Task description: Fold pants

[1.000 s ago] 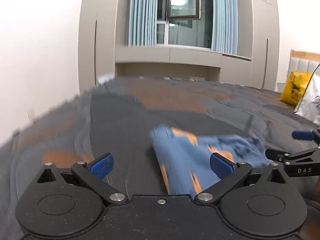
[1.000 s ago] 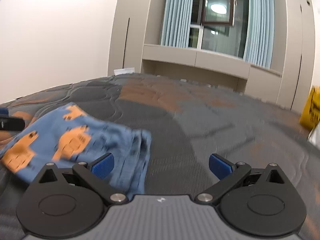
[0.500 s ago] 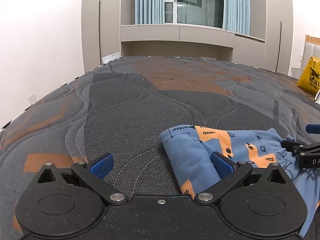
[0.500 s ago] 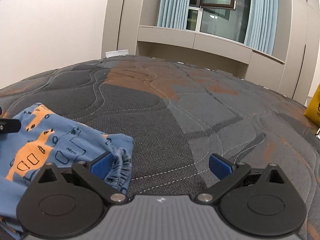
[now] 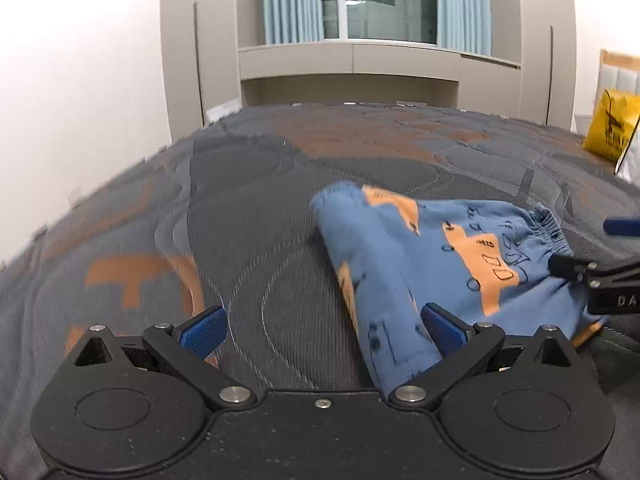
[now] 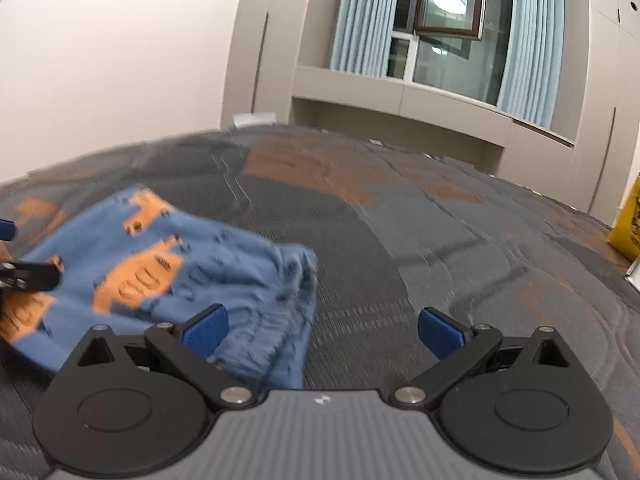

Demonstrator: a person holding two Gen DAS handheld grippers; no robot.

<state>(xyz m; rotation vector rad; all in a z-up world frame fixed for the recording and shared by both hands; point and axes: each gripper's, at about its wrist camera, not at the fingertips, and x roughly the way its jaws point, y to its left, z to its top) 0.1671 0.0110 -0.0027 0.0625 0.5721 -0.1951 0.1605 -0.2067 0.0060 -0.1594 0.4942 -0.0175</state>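
Observation:
Small blue pants with orange car prints lie folded in a bundle on the grey and orange quilted bed. My left gripper is open and empty, with the pants' left folded edge by its right finger. My right gripper is open and empty, and the pants' elastic waistband lies by its left finger. The pants show at the left in the right wrist view. Each gripper's tip shows at the edge of the other's view.
A yellow bag sits at the bed's far right; it also shows in the right wrist view. Beige cabinets and a curtained window stand behind the bed. A white wall is at the left.
Both grippers have stayed open and empty. Both views have shifted and tilted, and the pants now sit slightly farther from each gripper; the pants bundle looks unchanged.

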